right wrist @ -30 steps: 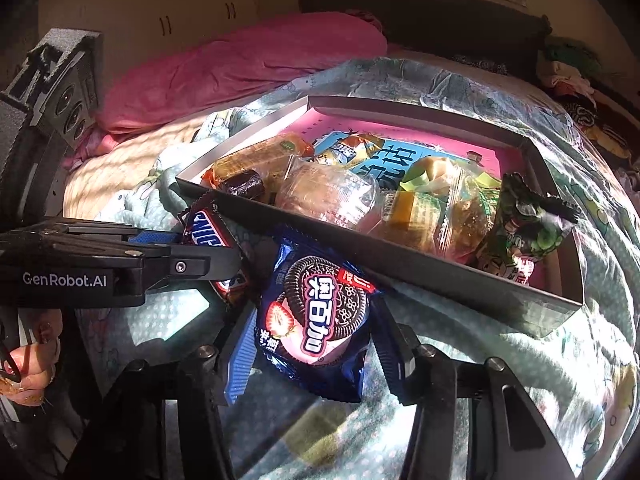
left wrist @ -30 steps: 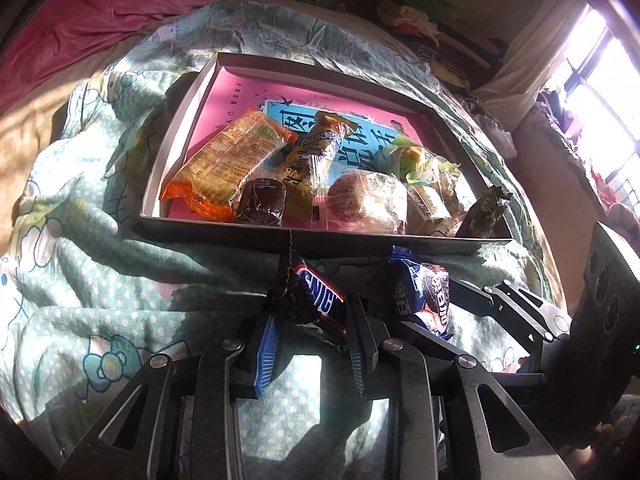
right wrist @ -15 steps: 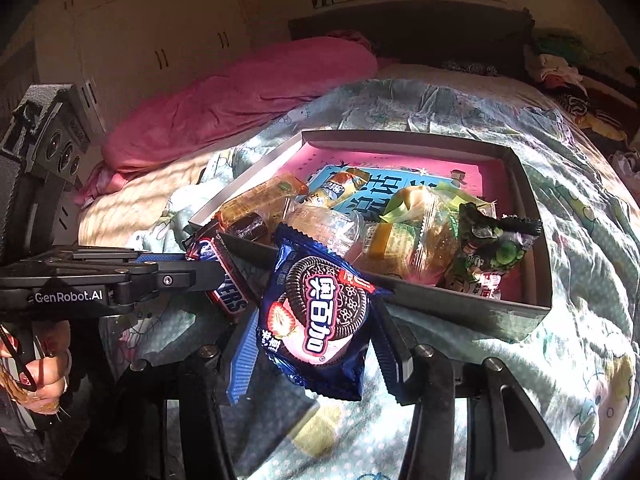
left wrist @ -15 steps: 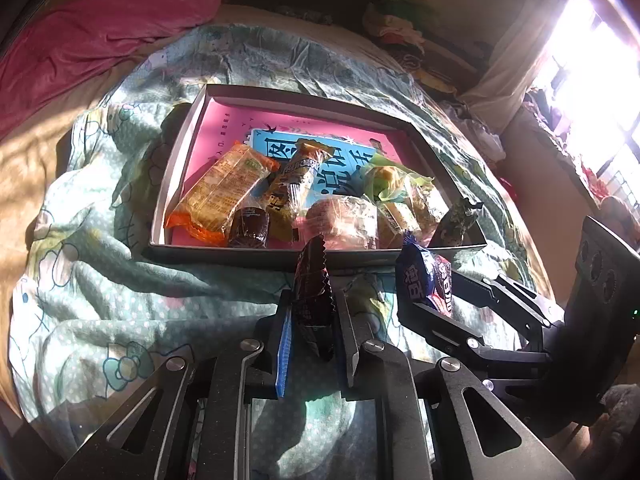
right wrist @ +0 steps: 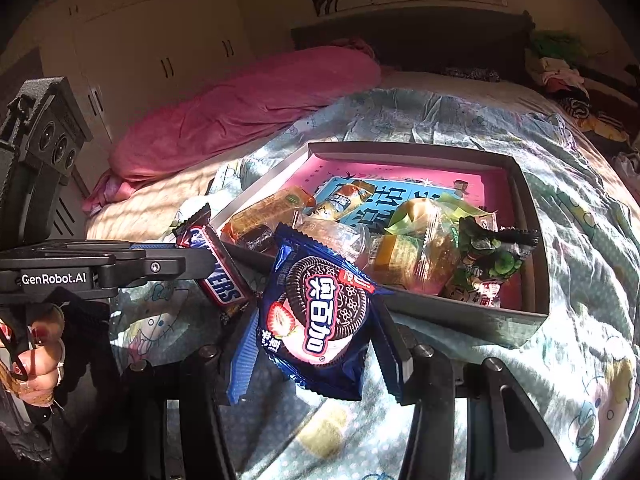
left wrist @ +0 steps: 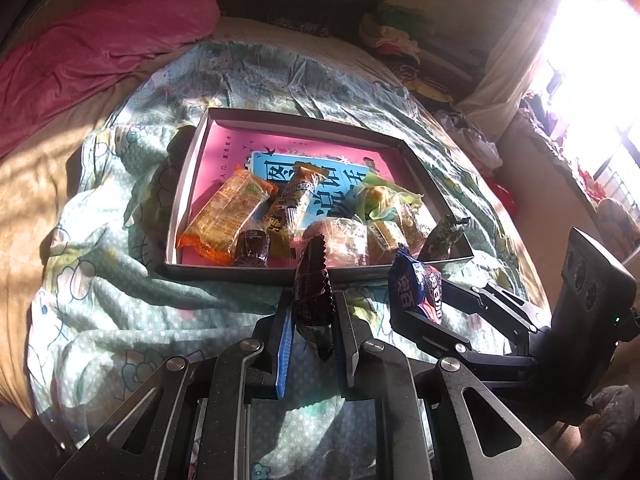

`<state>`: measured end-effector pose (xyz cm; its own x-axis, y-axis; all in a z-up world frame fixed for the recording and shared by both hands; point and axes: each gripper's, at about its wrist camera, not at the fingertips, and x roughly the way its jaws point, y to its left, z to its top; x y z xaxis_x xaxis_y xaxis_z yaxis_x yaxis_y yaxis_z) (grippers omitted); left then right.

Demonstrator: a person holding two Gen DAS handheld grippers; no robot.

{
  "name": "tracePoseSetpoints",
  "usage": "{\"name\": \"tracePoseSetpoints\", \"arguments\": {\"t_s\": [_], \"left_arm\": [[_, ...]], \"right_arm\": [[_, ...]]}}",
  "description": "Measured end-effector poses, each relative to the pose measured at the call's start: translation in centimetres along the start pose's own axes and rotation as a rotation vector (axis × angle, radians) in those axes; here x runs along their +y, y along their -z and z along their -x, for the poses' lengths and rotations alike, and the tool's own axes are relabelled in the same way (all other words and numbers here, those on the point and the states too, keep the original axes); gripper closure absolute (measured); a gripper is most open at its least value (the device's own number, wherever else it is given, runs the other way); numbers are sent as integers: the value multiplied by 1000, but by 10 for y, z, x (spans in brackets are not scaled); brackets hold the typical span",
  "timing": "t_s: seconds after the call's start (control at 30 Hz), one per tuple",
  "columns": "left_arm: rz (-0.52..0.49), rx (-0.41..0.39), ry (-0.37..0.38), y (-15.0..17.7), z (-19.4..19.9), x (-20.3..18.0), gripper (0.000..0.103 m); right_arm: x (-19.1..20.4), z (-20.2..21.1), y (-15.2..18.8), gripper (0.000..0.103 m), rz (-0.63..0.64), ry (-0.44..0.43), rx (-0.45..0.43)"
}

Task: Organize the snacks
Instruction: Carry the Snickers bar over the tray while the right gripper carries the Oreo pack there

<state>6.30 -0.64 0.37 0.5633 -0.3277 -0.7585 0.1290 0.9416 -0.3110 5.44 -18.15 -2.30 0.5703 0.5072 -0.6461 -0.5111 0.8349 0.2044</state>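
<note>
- Left claw [left wrist: 310, 316]: clamped on Snickers bar [left wrist: 312, 300], held above the bed, short of the box [left wrist: 280, 272].
- Box: several snacks already inside.
- Right claw [right wrist: 316, 344]: gripping Oreo packet [right wrist: 320, 312]; both snacks remain to be placed.

Two snacks are held just short of one open box [left wrist: 182, 200] on the bed: one Snickers bar [right wrist: 218, 276] and one blue Oreo packet [right wrist: 320, 316]. Inside the box lie roughly seven wrapped snacks, among them one orange biscuit pack [left wrist: 228, 216] and one green pea packet [right wrist: 494, 260].
</note>
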Motion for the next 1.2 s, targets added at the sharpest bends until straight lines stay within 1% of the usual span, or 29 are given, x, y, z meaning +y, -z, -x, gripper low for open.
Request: {"name": "tracePoseSetpoints", "arguments": {"t_s": [0.67, 1.0, 1.2], "left_arm": [[16, -79, -34, -20, 23, 7, 85], [34, -105, -19, -29, 29, 7, 85], [41, -118, -9, -36, 28, 6, 85]], "right_arm": [[-7, 14, -12, 51, -18, 11, -73], [-11, 20, -18, 51, -32, 24, -104], [-12, 23, -20, 51, -23, 47, -123]]}}
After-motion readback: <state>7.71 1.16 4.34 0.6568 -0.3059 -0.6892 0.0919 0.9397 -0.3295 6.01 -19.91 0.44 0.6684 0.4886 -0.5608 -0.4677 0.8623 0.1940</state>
